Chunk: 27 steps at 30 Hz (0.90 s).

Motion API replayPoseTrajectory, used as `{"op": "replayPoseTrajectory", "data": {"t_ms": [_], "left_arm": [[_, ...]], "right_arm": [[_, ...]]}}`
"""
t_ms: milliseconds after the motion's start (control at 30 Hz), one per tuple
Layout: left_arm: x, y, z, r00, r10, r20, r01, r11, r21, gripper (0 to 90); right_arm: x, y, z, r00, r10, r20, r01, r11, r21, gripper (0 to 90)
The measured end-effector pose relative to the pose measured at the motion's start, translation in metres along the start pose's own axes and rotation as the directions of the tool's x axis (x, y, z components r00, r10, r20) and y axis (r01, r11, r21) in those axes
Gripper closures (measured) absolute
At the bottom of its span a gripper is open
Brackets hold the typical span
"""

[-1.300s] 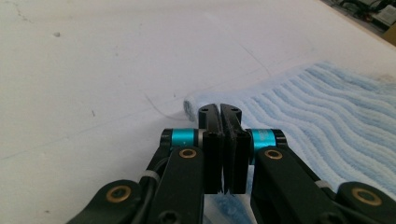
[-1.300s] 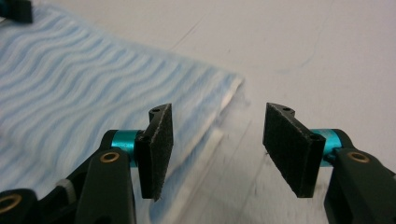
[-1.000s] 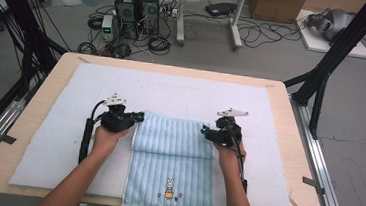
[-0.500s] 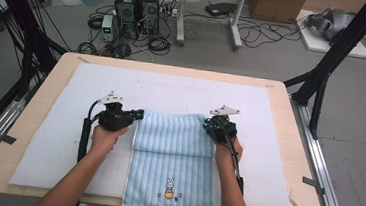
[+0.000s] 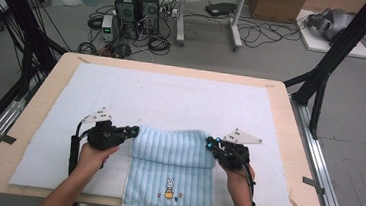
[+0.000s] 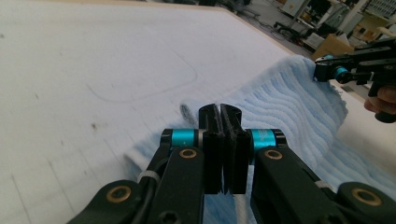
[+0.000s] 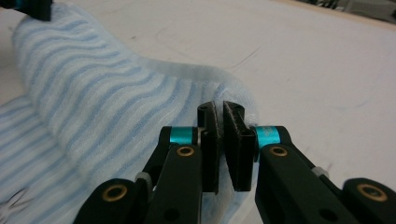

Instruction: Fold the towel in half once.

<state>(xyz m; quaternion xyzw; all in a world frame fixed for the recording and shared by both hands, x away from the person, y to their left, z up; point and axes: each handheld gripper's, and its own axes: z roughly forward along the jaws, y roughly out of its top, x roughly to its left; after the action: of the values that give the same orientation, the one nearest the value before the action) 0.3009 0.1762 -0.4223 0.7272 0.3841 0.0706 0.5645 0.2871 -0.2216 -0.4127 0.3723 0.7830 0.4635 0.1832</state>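
A light blue striped towel (image 5: pixel 174 155) with a small bunny print (image 5: pixel 169 187) lies on the white mat (image 5: pixel 171 97). Its far part is lifted into a rounded fold lying back over the near part. My left gripper (image 5: pixel 132 131) is shut on the fold's left corner and my right gripper (image 5: pixel 211 144) on its right corner. In the left gripper view the jaws (image 6: pixel 220 109) pinch thin cloth, the towel (image 6: pixel 289 102) bulges to the right, and the other gripper (image 6: pixel 327 70) holds its far end. In the right gripper view the jaws (image 7: pixel 219 108) clamp the towel (image 7: pixel 93 93).
The mat covers most of a wooden table (image 5: pixel 288 142), with bare mat beyond the towel and to both sides. Black frame posts (image 5: pixel 324 70) stand at the table's far corners. Computer towers (image 5: pixel 136 6) and cables lie on the floor behind.
Both grippers have moved toward the person, pulling the towel's far edge up and back into a fold. The right gripper's jaws went from partly open to shut on the corner.
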Motion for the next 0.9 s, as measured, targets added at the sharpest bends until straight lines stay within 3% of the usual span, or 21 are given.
{"op": "replayPoseTrajectory", "data": {"t_ms": [167,300,433,500,567,633,733,900], "left_arm": [[-0.015,-0.014,-0.008,0.999,0.027,0.037,-0.028,0.9992,0.028,87.2],[-0.023,-0.021,-0.008,0.9972,0.059,0.045,-0.062,0.9959,0.066,87.1],[-0.022,-0.031,-0.005,0.997,0.061,0.048,-0.066,0.9912,0.115,86.8],[-0.02,-0.031,-0.005,0.998,0.051,0.036,-0.055,0.9919,0.114,84.0],[-0.016,-0.027,-0.005,0.9994,0.033,-0.011,-0.032,0.9941,0.103,67.8],[-0.011,-0.024,-0.005,0.9992,0.017,-0.035,-0.013,0.9957,0.092,59.2],[-0.001,-0.018,-0.002,0.9979,0.006,-0.065,-0.001,0.9971,0.077,54.3],[0.019,-0.009,0.011,0.9947,-0.047,-0.092,0.054,0.9953,0.08,54.5]], "right_arm": [[0.008,-0.016,-0.016,0.9984,0.026,-0.05,-0.026,1.0,0.013,85.1],[0.011,-0.027,-0.024,0.9958,0.04,-0.083,-0.033,0.996,0.079,85.1],[0.011,-0.038,-0.027,0.9946,0.056,-0.087,-0.044,0.99,0.133,84.6],[0.012,-0.039,-0.027,0.9937,0.065,-0.091,-0.051,0.988,0.147,82.2],[0.011,-0.038,-0.026,0.9947,0.076,-0.07,-0.066,0.989,0.134,72.1],[0.007,-0.035,-0.027,0.9913,0.117,-0.06,-0.11,0.989,0.101,66.3],[-0.002,-0.027,-0.025,0.9905,0.137,-0.016,-0.136,0.989,0.055,65.1],[-0.014,-0.022,-0.005,0.9903,0.133,0.04,-0.136,0.987,0.083,62.6]]}}
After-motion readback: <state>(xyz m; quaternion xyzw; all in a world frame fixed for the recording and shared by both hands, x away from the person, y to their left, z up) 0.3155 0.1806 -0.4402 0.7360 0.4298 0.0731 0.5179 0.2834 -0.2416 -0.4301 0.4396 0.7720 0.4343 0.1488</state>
